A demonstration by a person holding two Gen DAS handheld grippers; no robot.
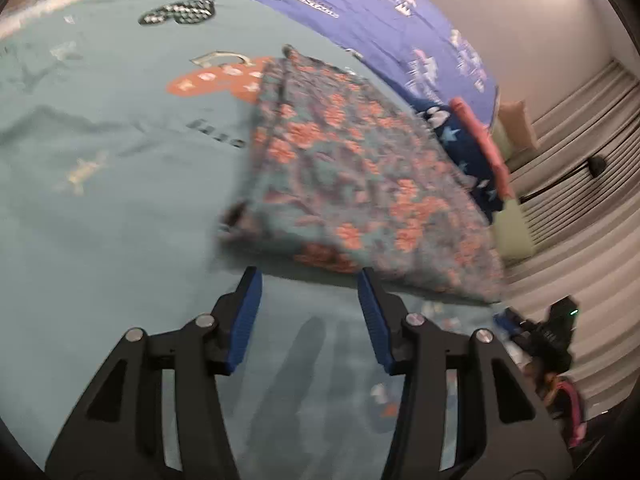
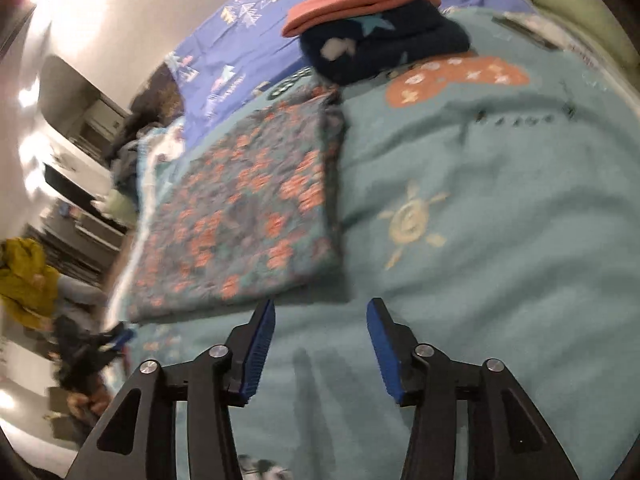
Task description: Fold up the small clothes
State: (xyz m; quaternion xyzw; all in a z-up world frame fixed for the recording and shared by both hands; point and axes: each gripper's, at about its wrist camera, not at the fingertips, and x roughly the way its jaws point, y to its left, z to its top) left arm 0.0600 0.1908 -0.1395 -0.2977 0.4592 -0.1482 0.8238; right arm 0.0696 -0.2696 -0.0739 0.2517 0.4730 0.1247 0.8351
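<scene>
Both the left gripper point(image 1: 310, 276) and right gripper point(image 2: 320, 308) are held released, nothing grasped, just short of the folded floral garment's point(image 1: 360, 176) near edge on the teal bedspread point(image 2: 500, 240).

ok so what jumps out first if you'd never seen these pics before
The folded floral garment stands out first, lying flat on the teal bedspread just ahead of both tools. Behind it, near the blue sheet, sits a small stack: a coral piece on top of a navy starred one. The left tool and right tool both stand open and hold nothing.
</scene>
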